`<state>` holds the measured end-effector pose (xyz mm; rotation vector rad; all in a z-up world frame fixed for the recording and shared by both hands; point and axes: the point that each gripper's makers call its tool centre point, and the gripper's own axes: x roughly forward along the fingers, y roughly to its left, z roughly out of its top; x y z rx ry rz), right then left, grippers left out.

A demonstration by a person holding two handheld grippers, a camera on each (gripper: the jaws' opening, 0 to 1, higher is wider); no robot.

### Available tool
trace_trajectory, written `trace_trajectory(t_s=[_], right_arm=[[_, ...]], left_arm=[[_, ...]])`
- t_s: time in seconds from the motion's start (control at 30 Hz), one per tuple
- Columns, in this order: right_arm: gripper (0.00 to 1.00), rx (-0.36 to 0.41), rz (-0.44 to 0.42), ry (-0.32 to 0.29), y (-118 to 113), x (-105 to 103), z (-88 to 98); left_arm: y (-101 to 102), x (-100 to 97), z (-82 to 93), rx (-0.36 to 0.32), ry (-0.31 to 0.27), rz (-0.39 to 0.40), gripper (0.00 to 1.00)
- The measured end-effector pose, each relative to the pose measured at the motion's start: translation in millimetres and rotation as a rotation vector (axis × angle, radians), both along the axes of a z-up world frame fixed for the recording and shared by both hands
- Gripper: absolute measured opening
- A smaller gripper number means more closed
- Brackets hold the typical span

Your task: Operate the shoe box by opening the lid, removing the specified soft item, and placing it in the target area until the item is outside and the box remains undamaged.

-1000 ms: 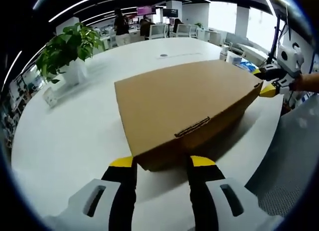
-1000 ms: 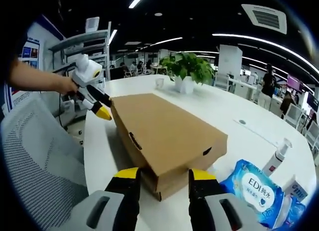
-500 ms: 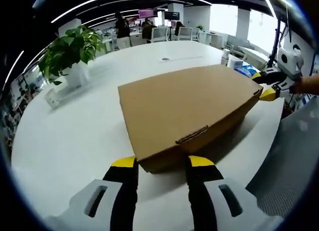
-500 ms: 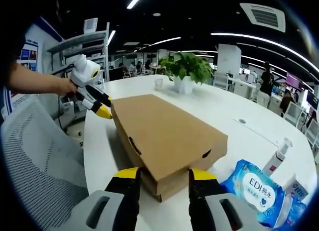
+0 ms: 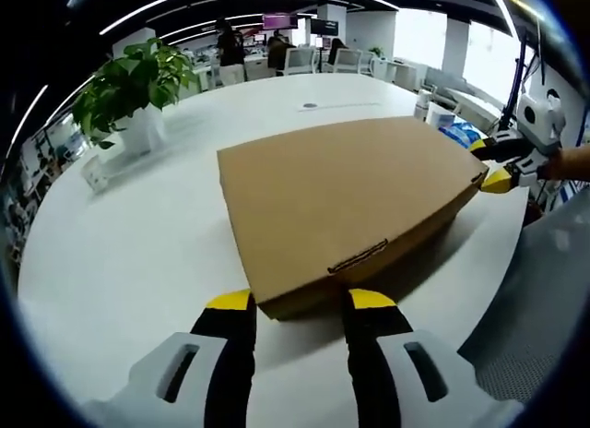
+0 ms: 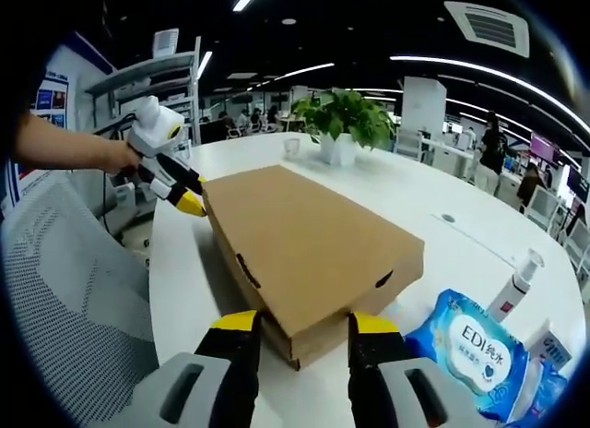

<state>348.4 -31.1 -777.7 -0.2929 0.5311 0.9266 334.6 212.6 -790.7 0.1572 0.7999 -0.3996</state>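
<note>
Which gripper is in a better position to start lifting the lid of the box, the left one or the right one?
Probably the right gripper. Its open jaws straddle a corner of the closed box where the lid edge overhangs and a seam shows. The left gripper also straddles a corner, but a less clear lid edge shows there.

The closed cardboard shoe box [image 6: 309, 248] sits on the white table [image 6: 442, 220], right gripper [image 6: 297, 325] jaws apart at its near corner, left gripper [image 6: 184, 196] at the far corner, a blue wipes pack [image 6: 466, 345] just beside.
</note>
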Motion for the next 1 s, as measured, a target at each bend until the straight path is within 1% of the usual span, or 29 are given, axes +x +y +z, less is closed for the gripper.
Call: trace_trajectory(t_s=[0.33, 0.67, 1.0], right_arm=[[0.35, -0.014, -0.002, -0.006, -3.6, 16.0, -1.2], [0.35, -0.03, -0.005, -0.017, -6.1, 40.1, -2.2], [0.36, -0.05, -0.007, -0.024, -9.7, 60.8, -2.1]], left_arm=[[-3.8, 15.4, -1.1, -0.006, 0.0, 0.002, 0.37], [-7.8, 36.2, -0.9, -0.01, -0.001, 0.011, 0.37], [-11.9, 53.1, -0.6, -0.02, -0.004, 0.024, 0.37]])
